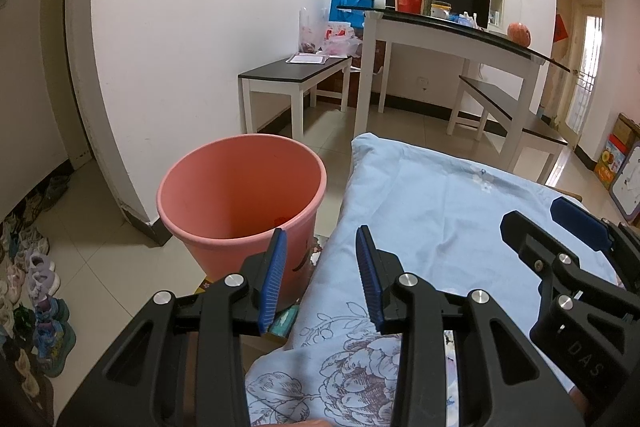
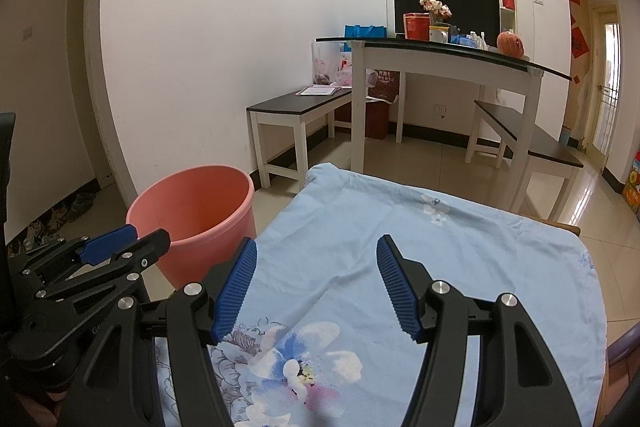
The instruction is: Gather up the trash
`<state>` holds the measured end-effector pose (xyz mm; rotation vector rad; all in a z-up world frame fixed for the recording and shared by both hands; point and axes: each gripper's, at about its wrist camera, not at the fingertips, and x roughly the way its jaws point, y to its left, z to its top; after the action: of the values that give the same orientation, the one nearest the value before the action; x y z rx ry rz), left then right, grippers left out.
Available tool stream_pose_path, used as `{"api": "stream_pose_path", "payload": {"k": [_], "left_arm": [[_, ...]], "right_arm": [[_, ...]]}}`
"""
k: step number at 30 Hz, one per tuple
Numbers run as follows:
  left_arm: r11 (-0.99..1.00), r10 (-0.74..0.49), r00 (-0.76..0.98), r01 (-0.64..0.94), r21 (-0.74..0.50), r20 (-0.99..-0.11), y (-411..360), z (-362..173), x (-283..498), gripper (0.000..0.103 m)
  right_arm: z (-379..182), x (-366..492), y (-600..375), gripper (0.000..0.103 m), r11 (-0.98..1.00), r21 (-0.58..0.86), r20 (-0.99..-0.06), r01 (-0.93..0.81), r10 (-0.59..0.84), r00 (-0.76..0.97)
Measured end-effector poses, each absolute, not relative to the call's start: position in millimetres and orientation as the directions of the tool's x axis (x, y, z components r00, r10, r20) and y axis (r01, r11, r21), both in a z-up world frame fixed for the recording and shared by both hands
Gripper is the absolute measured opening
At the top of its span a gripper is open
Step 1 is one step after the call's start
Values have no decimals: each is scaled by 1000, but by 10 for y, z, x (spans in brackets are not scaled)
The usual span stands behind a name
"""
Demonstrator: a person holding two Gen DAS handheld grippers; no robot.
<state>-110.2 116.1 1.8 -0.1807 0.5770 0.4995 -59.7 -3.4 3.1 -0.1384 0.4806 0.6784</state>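
A pink plastic bin [image 1: 240, 195] stands on the tiled floor at the left of a table covered with a light blue flowered cloth [image 1: 440, 211]. It also shows in the right wrist view [image 2: 196, 215]. My left gripper [image 1: 322, 239] is open and empty, over the cloth's left edge beside the bin's rim. My right gripper [image 2: 316, 255] is open and empty above the cloth [image 2: 400, 247]. The right gripper shows at the right of the left wrist view [image 1: 560, 223]; the left gripper shows at the left of the right wrist view [image 2: 120, 243]. I see no trash on the cloth.
A white table with a dark glass top [image 1: 460, 31] holds a monitor, flowers, a mug and a round fruit. Two dark-topped benches [image 1: 296, 71] stand beside it. Several shoes [image 1: 32, 275] line the floor at the left. A wall corner [image 1: 132, 147] stands behind the bin.
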Motion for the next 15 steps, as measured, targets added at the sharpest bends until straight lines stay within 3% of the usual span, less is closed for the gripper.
{"api": "stream_pose_path", "payload": {"k": [15], "left_arm": [[872, 393, 719, -490, -17, -573, 1081, -48, -1096, 36]], "right_arm": [[-50, -598, -73, 62, 778, 40, -475, -627, 566, 673]]}}
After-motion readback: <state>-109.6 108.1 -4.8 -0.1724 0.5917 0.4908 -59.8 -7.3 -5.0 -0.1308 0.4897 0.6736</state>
